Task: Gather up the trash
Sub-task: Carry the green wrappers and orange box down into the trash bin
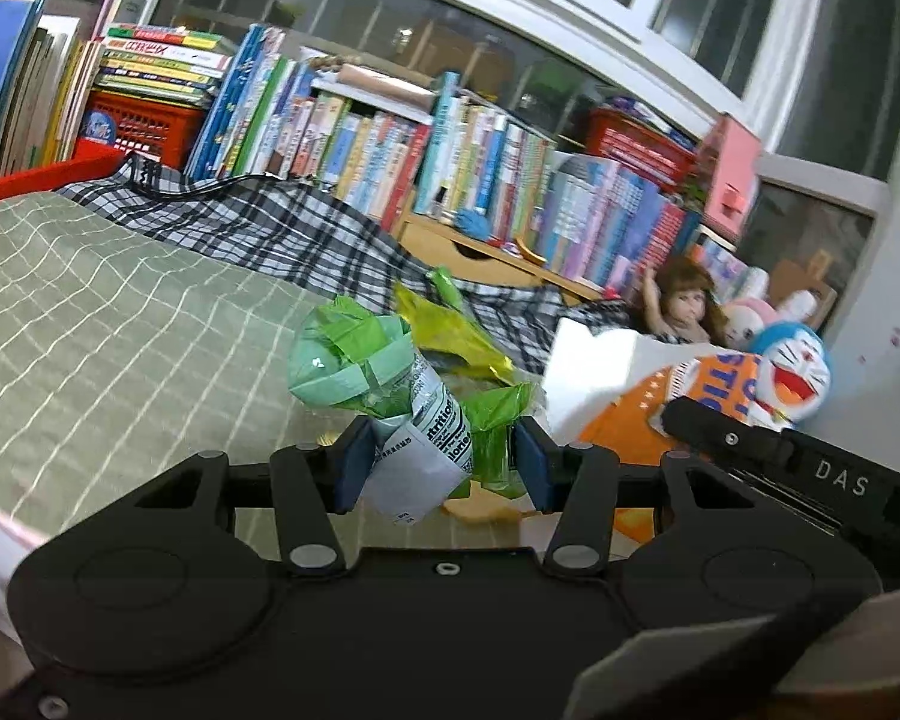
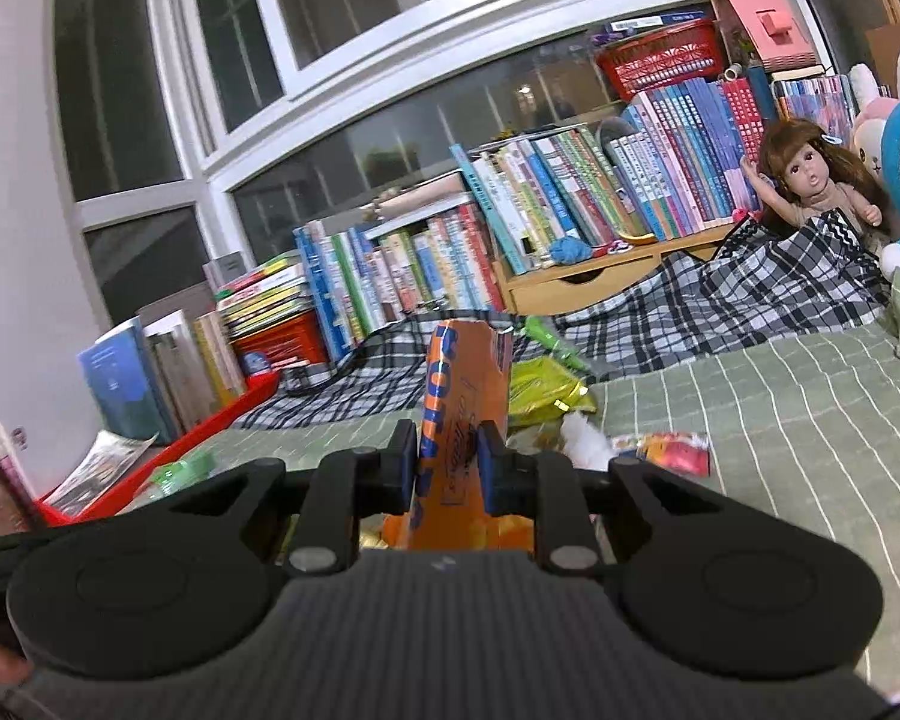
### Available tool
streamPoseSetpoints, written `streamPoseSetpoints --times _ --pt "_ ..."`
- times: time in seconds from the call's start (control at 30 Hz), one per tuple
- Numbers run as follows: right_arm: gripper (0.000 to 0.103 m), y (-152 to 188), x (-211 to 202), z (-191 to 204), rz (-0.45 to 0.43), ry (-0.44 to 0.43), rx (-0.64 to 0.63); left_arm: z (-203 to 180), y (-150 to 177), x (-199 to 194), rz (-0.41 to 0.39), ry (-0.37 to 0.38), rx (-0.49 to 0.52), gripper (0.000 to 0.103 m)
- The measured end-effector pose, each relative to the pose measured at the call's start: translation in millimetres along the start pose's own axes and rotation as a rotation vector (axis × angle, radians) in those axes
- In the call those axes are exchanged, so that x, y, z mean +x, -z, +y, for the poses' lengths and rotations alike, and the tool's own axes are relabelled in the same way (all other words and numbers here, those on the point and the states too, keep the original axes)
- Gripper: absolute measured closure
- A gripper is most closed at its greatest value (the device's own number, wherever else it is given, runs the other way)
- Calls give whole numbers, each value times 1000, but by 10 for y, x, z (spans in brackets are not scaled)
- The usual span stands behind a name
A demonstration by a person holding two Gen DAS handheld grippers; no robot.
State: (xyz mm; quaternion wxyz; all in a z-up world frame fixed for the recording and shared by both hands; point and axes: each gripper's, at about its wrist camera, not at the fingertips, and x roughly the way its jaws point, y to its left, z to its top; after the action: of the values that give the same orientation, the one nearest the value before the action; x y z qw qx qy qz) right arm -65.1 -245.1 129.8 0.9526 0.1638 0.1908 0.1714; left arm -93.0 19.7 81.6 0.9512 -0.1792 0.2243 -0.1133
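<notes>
The left gripper (image 1: pixel 444 462) is clamped on a crumpled green plastic bottle with a white nutrition label (image 1: pixel 390 402). The right gripper (image 2: pixel 448 468) pinches a flattened, creased orange cardboard box with blue lettering (image 2: pixel 465 396) above the green grid-lined bedspread (image 2: pixel 780 420).

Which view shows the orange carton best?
The right wrist view: the orange carton stands upright, clamped in the right gripper, its blue lettering facing the camera. In the left wrist view the orange carton shows only partly, blurred, behind the left gripper, which grips a crushed green bottle.
</notes>
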Motion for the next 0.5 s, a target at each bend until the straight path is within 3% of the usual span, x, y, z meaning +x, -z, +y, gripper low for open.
streamPoseSetpoints --times 0.23,0.5 --pt "78 251 -511 85 35 -55 -12 -156 361 -512 20 7 73 55" --pt "78 663 -851 118 128 -75 -16 -114 881 -768 169 -27 129 55"
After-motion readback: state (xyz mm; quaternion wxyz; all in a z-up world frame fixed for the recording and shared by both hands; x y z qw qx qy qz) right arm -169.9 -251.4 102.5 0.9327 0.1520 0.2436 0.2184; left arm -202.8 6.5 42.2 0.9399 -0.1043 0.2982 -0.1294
